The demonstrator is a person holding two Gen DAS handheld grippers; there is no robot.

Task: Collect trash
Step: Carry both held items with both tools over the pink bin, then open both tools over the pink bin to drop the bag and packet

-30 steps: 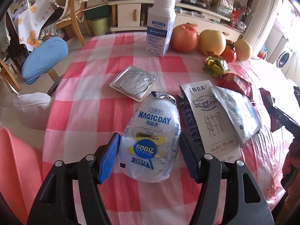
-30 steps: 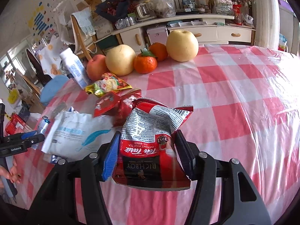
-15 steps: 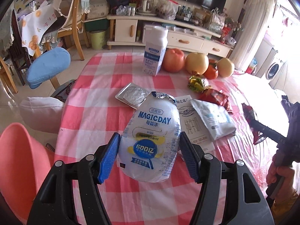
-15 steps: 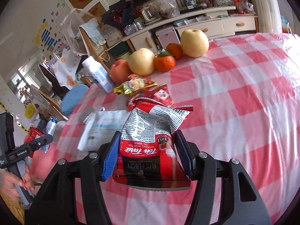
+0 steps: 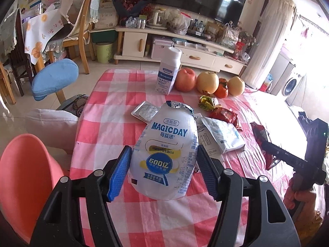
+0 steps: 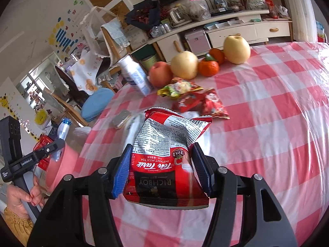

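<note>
The white MAGICDAY pouch (image 5: pixel 164 156) occupies the lower centre of the left wrist view: a rounded, puffed plastic package with blue lettering, a blue-and-yellow badge on its lower half and a crumpled foil top edge. The left gripper (image 5: pixel 164 173) is clenched on it at partial opening, with one blue ribbed pad against each flank of the pouch; the pouch is carried above the red-and-white checked tablecloth (image 5: pixel 115 107). A pink bin (image 5: pixel 26 168) sits at the lower left edge of that frame, beside the table. The red milk-tea packet (image 6: pixel 166 160) occupies the lower centre of the right wrist view: a crumpled red packet with a white printed back panel and barcode toward its torn upper edge, and a black band near the bottom, the print reading upside down. The right gripper (image 6: pixel 162 170) grasps it at partial opening, pads pressed on both side edges, the packet raised clear of the cloth. Further trash lies on the table: a yellow-green wrapper (image 6: pixel 178 87) and red wrappers (image 6: pixel 201 104) at centre frame in the right wrist view, and a white sachet (image 5: pixel 224 135) over a flattened carton, plus a foil tray (image 5: pixel 146 111), at centre frame in the left wrist view. A milk carton (image 5: pixel 168 72) stands upright in the upper centre, just beside a row of fruit (image 5: pixel 207 81). Each view shows the opposite gripper's handle and the hand gripping it at a frame edge.
</note>
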